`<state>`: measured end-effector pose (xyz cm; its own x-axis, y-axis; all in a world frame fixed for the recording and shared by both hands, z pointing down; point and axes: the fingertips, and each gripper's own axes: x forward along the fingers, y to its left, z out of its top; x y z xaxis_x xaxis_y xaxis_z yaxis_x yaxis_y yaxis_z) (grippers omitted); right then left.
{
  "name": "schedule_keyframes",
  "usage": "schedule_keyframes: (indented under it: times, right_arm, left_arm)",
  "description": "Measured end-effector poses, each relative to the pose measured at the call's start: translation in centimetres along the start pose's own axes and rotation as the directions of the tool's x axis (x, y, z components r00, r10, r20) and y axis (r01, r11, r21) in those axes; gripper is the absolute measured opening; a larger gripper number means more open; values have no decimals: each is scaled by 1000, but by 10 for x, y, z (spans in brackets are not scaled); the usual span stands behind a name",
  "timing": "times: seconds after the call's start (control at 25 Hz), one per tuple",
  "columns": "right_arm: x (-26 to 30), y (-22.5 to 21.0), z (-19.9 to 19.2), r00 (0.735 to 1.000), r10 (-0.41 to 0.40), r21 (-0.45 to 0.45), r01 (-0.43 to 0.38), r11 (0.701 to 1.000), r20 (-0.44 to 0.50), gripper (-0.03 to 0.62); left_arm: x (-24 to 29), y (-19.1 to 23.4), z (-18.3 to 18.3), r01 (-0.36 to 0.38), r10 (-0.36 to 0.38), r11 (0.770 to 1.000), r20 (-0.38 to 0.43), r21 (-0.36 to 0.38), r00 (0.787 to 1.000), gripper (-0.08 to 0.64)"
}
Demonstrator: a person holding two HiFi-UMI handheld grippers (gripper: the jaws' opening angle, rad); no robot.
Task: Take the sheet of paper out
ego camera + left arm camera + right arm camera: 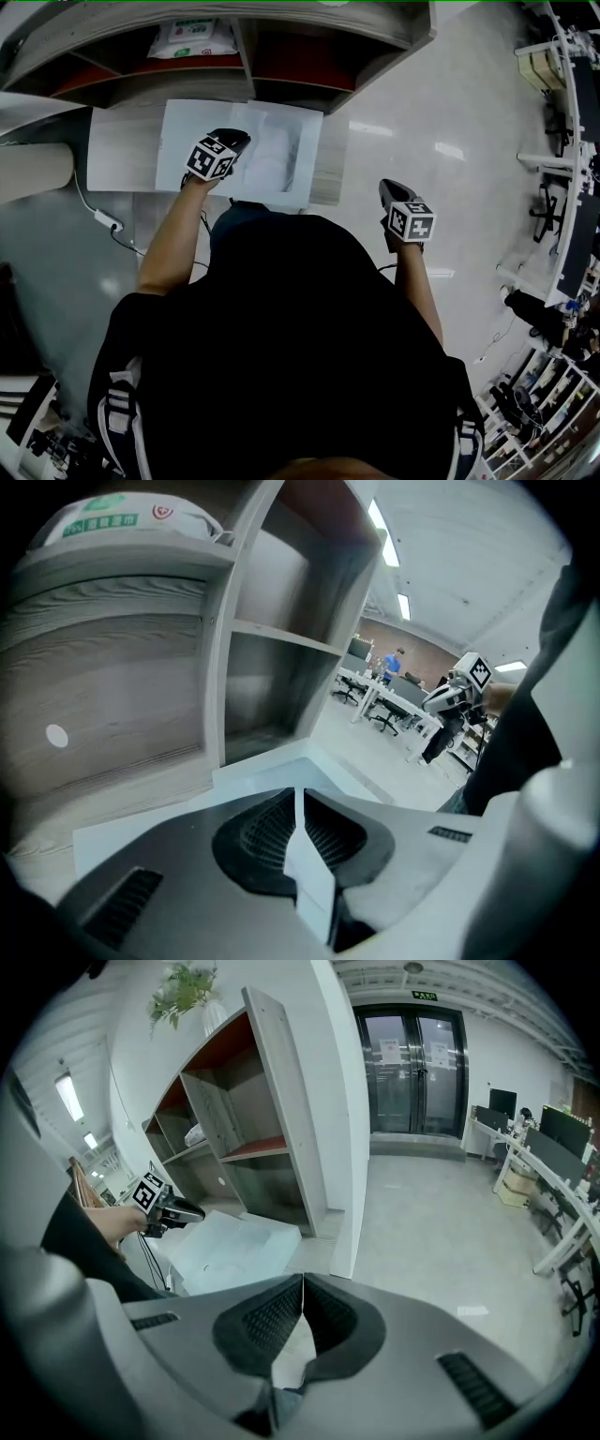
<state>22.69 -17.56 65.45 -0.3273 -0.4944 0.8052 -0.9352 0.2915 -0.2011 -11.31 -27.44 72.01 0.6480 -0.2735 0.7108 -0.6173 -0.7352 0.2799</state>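
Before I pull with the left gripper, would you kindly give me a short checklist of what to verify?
1. Left gripper shut on the sheet of paper: ok.
2. Right gripper shut, empty, held off to the side of the desk: ok.
3. Sheet free of the white folder on the desk: cannot tell.
4. Pack on the shelf above, apart from the sheet: ok.
5. Sheet uncreased where the jaws hold it: cannot tell.
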Motion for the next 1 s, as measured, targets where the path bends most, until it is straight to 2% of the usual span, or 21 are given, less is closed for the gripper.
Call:
schedule_keyframes:
  times: [0.36, 0.68, 1.0]
  right_arm:
    - [3, 8, 1, 1000, -7, 10, 8, 1000, -7, 14]
    - [0, 13, 0, 999, -19, 6, 20, 1000, -26, 14]
    - [-3, 14, -9, 999, -35, 13, 36, 999, -37, 14]
  left_arm:
    - [35, 11, -28, 51, -55, 997, -67, -61, 996, 32]
    - [63, 13, -54, 68, -72, 997, -151, -35, 986, 34]
    - [76, 9, -64, 98, -104, 994, -166, -44, 981, 34]
